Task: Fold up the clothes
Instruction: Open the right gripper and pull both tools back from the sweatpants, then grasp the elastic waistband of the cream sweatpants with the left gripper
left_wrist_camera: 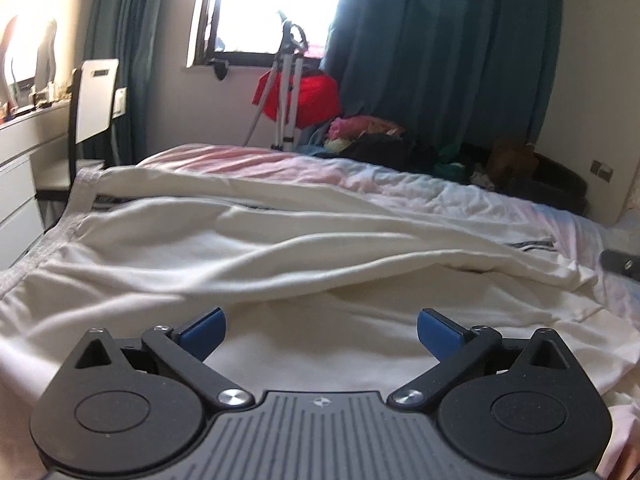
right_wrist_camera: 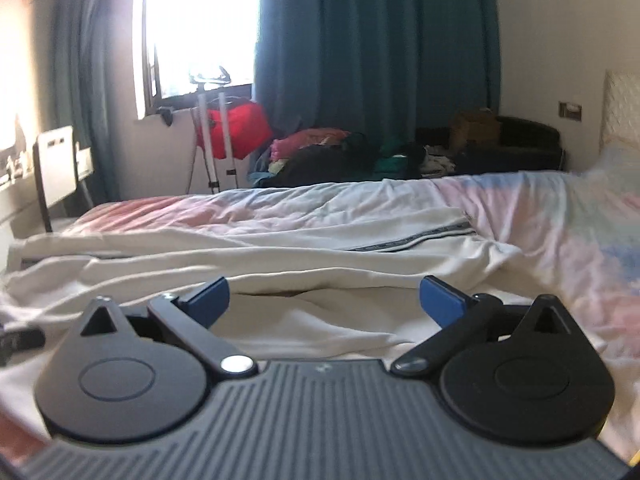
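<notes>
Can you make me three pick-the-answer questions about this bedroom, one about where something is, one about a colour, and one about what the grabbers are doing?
1. Where does the rumpled white cloth garment lie?
A. on the bed
B. on the chair
C. on the window sill

2. What colour are the long fabric curtains?
A. yellow
B. teal blue
C. white

3. How are the left hand-held gripper and right hand-held gripper?
A. both open, empty
B. both shut on cloth
C. one open, one shut

Answers: 1 A, it is spread over the pastel bedsheet. 2 B, teal folds hang beside the window. 3 A, the blue pads stand wide apart with nothing pinched.
</notes>
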